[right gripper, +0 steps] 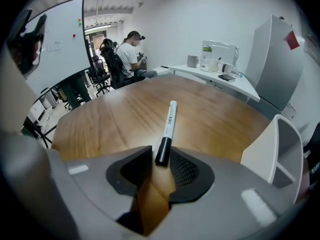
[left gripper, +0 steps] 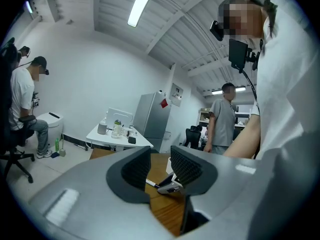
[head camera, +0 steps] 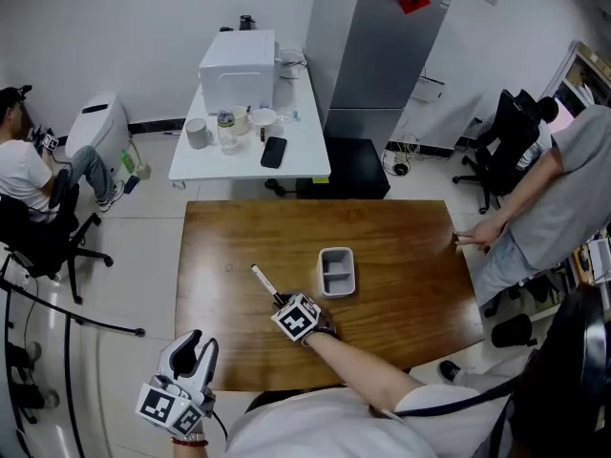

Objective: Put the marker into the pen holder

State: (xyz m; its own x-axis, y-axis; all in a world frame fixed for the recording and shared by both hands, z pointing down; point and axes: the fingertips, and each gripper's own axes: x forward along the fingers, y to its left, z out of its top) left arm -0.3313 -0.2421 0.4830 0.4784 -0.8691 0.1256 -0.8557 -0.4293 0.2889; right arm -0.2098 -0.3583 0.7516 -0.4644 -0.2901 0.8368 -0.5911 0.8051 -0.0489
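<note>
sighting along the right gripper (right gripper: 161, 165): jaws stand apart, with the black cap end of the marker (right gripper: 168, 124) lying between the tips. the cap sits close to one pad and a gap shows on the other side, so the pads are not pressing and there is no grip yet.

marker lies flat on the wooden table (right gripper: 100, 119). its long axis runs straight away from the jaws, white barrel out ahead, so the pads would close across its width.

pen holder (right gripper: 280, 149) stands on the table just to the right of these jaws, beside the marker but apart from it.

left gripper (head camera: 200, 343) is low at the near left, off the table edge. its jaws are parted with nothing between them, well apart from the marker. right hand is plainly the nearer.

judgement: the step in hand is the grasp at the cap end. next comes closing, lifting, then carrying rightward to the holder.

risk: a hold so near one end may let the barrel droop or swing.
</note>
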